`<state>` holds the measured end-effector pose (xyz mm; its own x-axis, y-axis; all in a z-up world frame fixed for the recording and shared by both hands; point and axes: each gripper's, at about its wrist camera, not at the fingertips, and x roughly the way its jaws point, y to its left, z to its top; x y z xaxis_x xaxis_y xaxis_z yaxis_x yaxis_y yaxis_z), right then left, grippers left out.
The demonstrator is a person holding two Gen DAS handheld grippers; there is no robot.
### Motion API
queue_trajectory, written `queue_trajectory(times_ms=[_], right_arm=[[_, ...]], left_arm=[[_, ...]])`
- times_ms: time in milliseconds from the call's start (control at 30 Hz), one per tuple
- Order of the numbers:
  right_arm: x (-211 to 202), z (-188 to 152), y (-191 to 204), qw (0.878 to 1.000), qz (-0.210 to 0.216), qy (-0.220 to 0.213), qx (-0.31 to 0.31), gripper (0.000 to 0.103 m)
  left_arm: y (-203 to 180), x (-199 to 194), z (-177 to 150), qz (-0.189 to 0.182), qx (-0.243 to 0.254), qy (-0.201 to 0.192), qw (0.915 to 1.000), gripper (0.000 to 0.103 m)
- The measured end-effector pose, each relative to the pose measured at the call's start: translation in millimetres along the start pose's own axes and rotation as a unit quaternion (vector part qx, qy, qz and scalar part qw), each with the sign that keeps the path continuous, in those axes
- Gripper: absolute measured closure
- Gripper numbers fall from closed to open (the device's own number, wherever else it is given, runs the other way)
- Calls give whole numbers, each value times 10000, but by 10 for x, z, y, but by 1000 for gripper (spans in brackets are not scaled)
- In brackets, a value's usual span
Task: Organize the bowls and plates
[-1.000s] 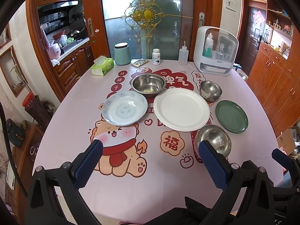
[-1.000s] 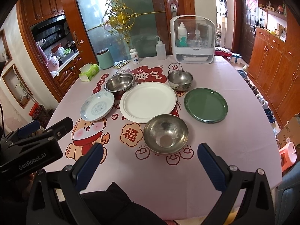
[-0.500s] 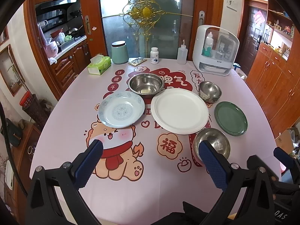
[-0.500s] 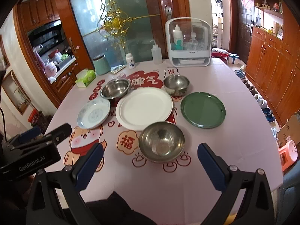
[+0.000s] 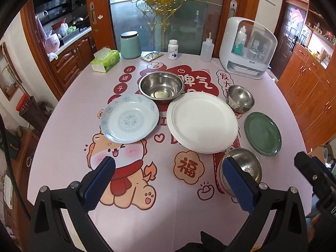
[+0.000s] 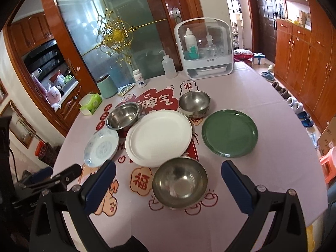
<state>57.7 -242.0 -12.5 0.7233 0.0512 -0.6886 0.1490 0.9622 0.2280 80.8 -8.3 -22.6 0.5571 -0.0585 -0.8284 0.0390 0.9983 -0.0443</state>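
Right wrist view: the right gripper [image 6: 168, 178], jaws spread and empty, hovers over the nearest steel bowl [image 6: 180, 185] at six o'clock on the table [image 6: 273, 168], where a glancing pinch on its slick rim could skid it into the white plate [image 6: 159, 137].

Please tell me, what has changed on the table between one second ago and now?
Only the cameras shifted a little. Both grippers, left and right, stay open and hold nothing. The white plate, green plate, patterned plate and three steel bowls, the nearest, lie where they were.
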Motion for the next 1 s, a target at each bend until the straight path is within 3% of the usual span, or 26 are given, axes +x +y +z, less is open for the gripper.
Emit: queue_trajectory(times_ms=[400,800,1000], right_arm=[[593,345,-333,9974,347,426,463,2],[1405,371,-727,9826,1112,1057,1049,2],[1826,327,-814,9709,1247,1562,1320,4]], left_arm=[[67,601,288,-93,-341,332,9988,1],[138,1379,417,-826,-781,621,9916,2],[127,1749,439,-1019,-908,790,9875,2]])
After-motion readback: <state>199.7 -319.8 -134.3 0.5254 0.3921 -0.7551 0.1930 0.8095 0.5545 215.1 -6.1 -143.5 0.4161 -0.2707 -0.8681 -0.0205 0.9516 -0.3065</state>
